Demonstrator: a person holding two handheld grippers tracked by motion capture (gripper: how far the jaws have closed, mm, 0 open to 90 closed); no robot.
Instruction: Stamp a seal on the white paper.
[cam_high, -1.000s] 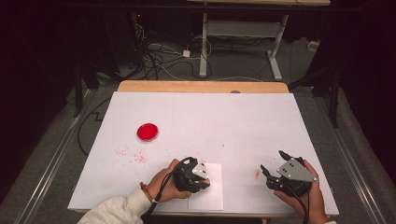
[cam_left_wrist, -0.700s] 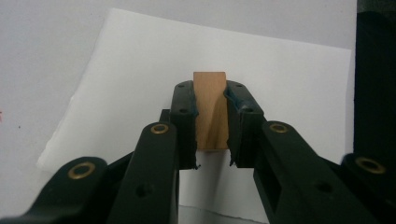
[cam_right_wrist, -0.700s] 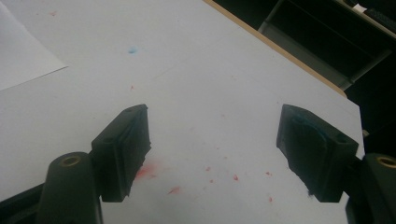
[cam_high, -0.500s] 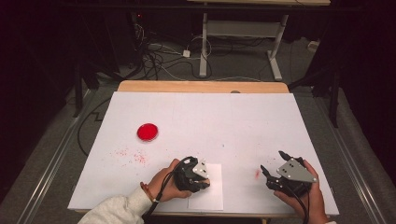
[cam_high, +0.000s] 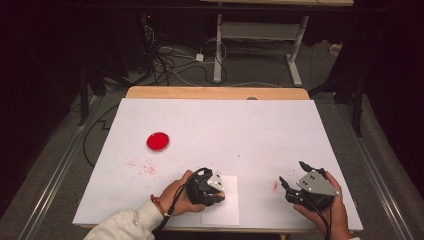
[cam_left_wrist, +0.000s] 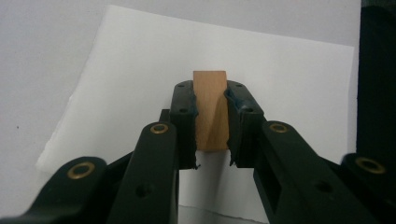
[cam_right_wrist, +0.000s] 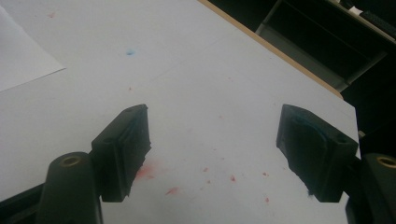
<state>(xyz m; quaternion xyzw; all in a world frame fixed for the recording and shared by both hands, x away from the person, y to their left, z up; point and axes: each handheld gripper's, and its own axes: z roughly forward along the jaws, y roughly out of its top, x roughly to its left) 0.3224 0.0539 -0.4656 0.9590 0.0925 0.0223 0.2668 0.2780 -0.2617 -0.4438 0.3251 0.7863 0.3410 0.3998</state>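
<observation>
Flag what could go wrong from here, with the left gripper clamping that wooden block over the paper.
1. The left gripper pinches the wooden block by its narrow sides near the pad tips; pressed down, the block could twist or slip out.
2. The sheet of paper lies loose near the table's near edge, and the open right gripper isn't on it, so it may slide.
3. Red smears on the table could transfer.

The left claw (cam_high: 222, 192) rests over a white paper sheet (cam_high: 225, 212); the right claw (cam_high: 292, 177) stands open near a red dish (cam_high: 158, 141).
</observation>
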